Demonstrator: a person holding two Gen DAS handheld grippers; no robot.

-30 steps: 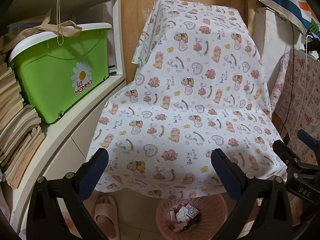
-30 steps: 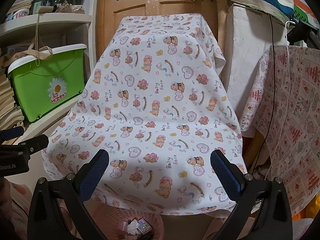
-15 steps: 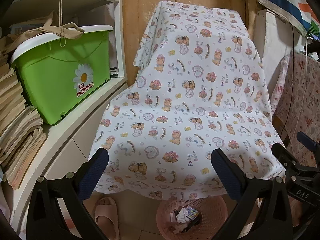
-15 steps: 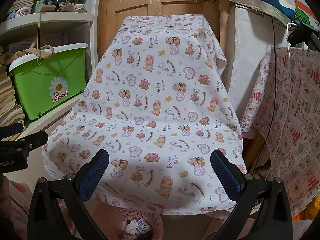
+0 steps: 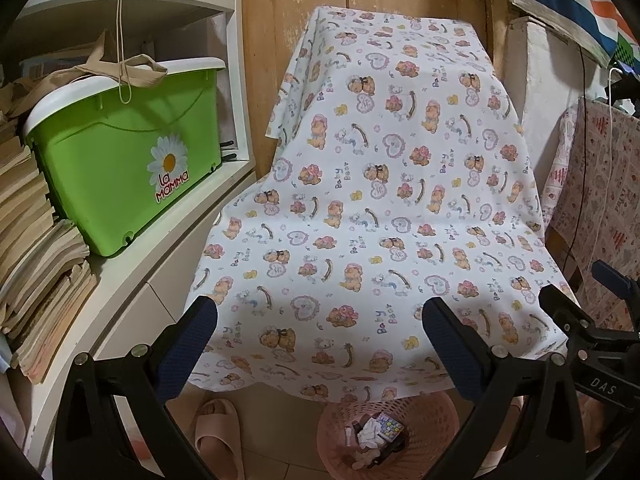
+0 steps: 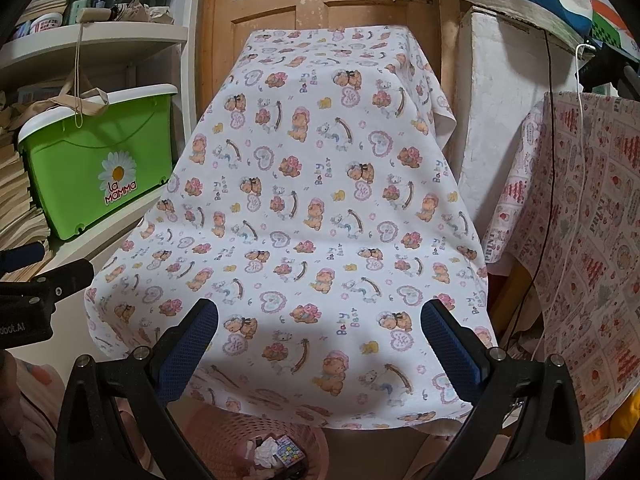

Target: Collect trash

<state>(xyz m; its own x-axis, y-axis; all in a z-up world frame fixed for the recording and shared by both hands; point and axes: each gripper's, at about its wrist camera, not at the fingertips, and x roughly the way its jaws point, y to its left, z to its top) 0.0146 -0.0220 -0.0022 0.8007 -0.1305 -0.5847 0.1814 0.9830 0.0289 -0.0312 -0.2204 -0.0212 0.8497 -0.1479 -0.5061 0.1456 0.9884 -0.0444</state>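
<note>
— Wooden door (image 5: 360, 0) at the back, and what's in front of it?

— A tabletop draped in a bear-print cloth (image 5: 380, 200) that hangs over its near edge. Nothing lies on the cloth that I can see.

— Where is the trash?

— Down on the floor under that near edge: a pink basket (image 5: 432, 420) with crumpled paper (image 5: 370, 436) and a small printed box (image 5: 390, 432) already inside. From my right side the cloth's hem covers the basket's (image 6: 224, 432) far rim, so only part of it shows.

— And your tongs?

— Left tongs (image 5: 320, 344) are spread wide with nothing between the blue pads, hovering above the near edge. Right tongs (image 6: 320, 344) are the same: spread, empty, over the cloth. Each shows up at the side of the other's view.

— What crowds the sides?

— On my left, white shelves (image 5: 132, 264) carrying a green bin (image 5: 120, 160) with a white lid, and stacks of old books (image 5: 36, 264) beside it. A pink slipper (image 5: 216, 432) lies on the floor by the shelf foot, near the basket. On my right, a second patterned cloth (image 6: 580, 240) hangs just beside the tabletop, with cables running down it.
</note>
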